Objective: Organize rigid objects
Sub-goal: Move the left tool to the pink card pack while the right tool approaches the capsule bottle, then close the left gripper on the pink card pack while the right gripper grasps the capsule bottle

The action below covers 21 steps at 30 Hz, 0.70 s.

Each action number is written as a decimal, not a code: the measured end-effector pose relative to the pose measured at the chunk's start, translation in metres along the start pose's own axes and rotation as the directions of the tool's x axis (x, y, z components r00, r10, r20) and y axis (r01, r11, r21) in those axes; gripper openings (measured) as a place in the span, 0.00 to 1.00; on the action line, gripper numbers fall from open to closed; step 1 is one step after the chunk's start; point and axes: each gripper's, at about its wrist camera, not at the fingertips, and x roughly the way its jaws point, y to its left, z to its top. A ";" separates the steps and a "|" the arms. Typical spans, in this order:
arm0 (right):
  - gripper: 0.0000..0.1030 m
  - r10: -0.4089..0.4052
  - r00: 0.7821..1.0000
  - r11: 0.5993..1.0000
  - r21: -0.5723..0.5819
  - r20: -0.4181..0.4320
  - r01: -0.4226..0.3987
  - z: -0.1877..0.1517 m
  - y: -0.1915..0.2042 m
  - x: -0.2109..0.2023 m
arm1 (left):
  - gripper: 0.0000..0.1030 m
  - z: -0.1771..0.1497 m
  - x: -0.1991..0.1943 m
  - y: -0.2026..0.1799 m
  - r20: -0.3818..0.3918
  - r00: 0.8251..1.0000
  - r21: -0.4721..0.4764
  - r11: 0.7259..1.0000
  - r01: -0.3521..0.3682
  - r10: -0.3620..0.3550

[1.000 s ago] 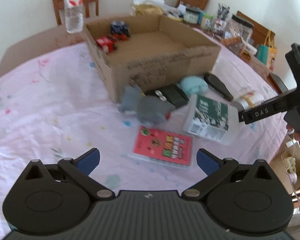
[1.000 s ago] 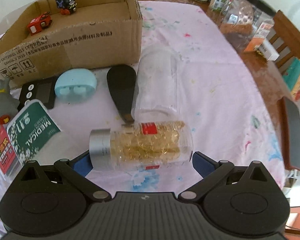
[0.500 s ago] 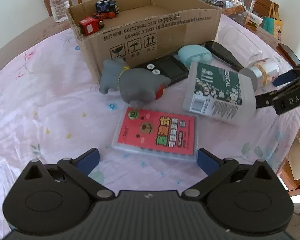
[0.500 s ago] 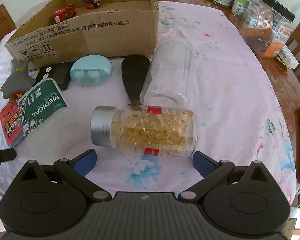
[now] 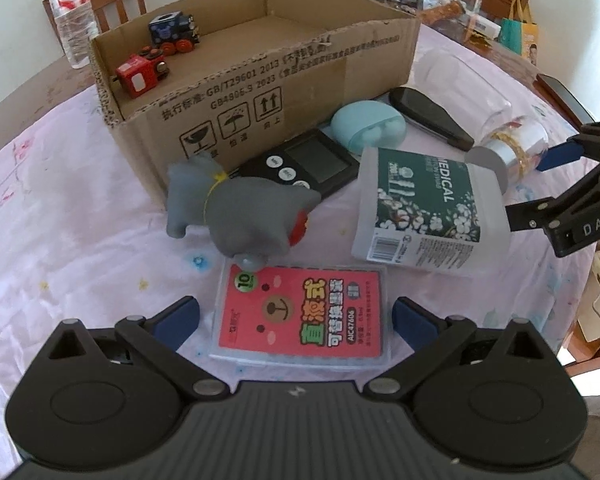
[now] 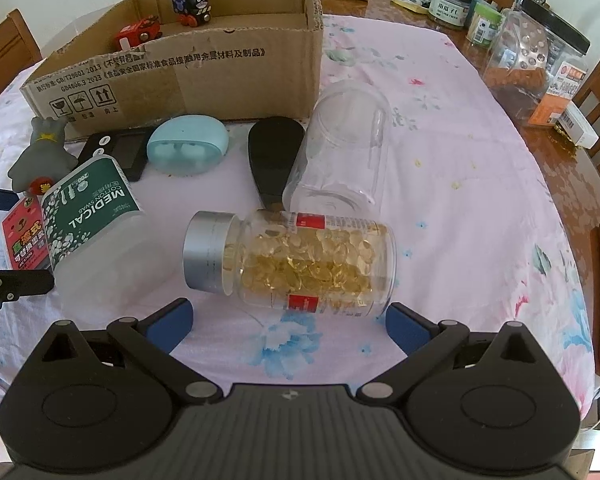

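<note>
On the desk (image 6: 440,152), under its pink flowered cloth, your left hand-held gripper (image 5: 294,314) sits low with its jaws apart, one on each side of the near end of the red card pack (image 5: 306,312), not touching it. Grey toy animal (image 5: 240,208) lies on its side, its snout just over the pack's far corner. Cotton swab box (image 5: 424,216) lies flat to the right of it. Your right hand-held gripper (image 6: 288,318) also has its jaws spread, just short of the pill bottle (image 6: 300,264), which lies on its side with the silver cap to the left. Empty clear jar (image 6: 344,148) lies touching the bottle's far side. Cardboard box (image 5: 268,92) stands behind, holding two toy cars (image 5: 156,56) in its far left corner.
</note>
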 end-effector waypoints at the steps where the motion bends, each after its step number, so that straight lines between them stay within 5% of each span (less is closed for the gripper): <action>1: 1.00 0.000 1.000 1.000 -0.001 0.003 0.000 -0.001 0.000 0.000 | 0.97 0.000 0.000 0.000 -0.001 1.000 0.002 1.000 0.002 -0.002; 4: 1.00 -0.001 1.000 1.000 0.000 0.014 0.001 -0.002 0.000 -0.001 | 0.88 0.000 -0.004 -0.001 0.007 1.000 0.000 1.000 0.002 -0.002; 21: 1.00 -0.010 0.999 1.000 0.013 0.052 0.009 -0.005 0.002 -0.001 | 0.88 -0.036 -0.028 -0.015 -0.019 0.999 -0.104 0.994 -0.041 0.039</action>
